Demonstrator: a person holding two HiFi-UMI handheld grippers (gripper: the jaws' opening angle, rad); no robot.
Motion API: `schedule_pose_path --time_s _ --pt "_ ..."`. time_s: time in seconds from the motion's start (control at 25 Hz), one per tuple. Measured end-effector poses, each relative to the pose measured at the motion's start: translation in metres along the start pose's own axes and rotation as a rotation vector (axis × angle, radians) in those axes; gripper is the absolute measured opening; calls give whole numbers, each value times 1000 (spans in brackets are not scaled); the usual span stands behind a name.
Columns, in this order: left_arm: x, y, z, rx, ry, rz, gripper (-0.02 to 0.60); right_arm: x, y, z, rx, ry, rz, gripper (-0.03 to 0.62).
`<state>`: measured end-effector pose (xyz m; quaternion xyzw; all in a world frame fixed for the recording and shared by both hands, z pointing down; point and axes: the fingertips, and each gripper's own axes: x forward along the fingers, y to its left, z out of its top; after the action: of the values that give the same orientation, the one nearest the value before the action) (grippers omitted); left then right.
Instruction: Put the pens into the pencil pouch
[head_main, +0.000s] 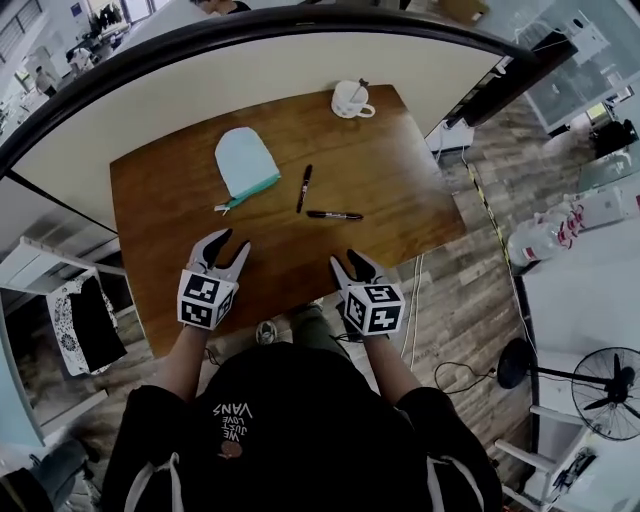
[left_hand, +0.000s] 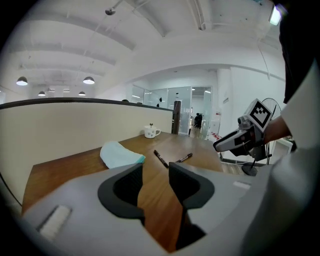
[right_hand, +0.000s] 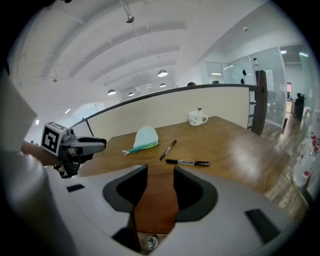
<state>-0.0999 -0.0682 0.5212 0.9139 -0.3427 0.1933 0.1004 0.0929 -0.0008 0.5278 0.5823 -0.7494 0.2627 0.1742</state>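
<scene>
A pale blue pencil pouch (head_main: 245, 163) (left_hand: 119, 154) (right_hand: 144, 138) lies on the wooden table (head_main: 180, 200), its teal zipper end toward me. Two black pens rest to its right: one (head_main: 304, 187) (left_hand: 160, 158) (right_hand: 168, 149) pointing away, the other (head_main: 334, 215) (left_hand: 183, 158) (right_hand: 188, 162) lying crosswise. My left gripper (head_main: 229, 242) (left_hand: 155, 185) hovers over the table's near left part, open and empty. My right gripper (head_main: 349, 262) (right_hand: 160, 189) is at the near edge, open and empty too. Both are well short of the pens and pouch.
A white mug (head_main: 351, 99) (left_hand: 150, 132) (right_hand: 198, 118) stands at the table's far right corner. A cream partition wall (head_main: 200, 90) curves behind the table. To the right, on the floor, stand a fan (head_main: 605, 390) and several bottles (head_main: 550, 235).
</scene>
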Motion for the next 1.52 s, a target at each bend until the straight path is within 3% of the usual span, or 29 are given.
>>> schedule_pose_path --time_s 0.36,0.72,1.04,1.32,1.52 --pt "58 31 -11 63 111 95 149 52 -40 6 -117 126 91 144" --pt "98 63 -41 148 265 139 152 96 -78 14 -352 228 145 144" --pt "129 79 -50 188 349 122 188 117 -94 -9 -581 385 306 144" --pt "141 81 -52 270 397 69 193 117 -108 -23 -621 512 439 144" --pt "144 81 -58 345 431 33 192 117 -109 -31 -650 533 439 134"
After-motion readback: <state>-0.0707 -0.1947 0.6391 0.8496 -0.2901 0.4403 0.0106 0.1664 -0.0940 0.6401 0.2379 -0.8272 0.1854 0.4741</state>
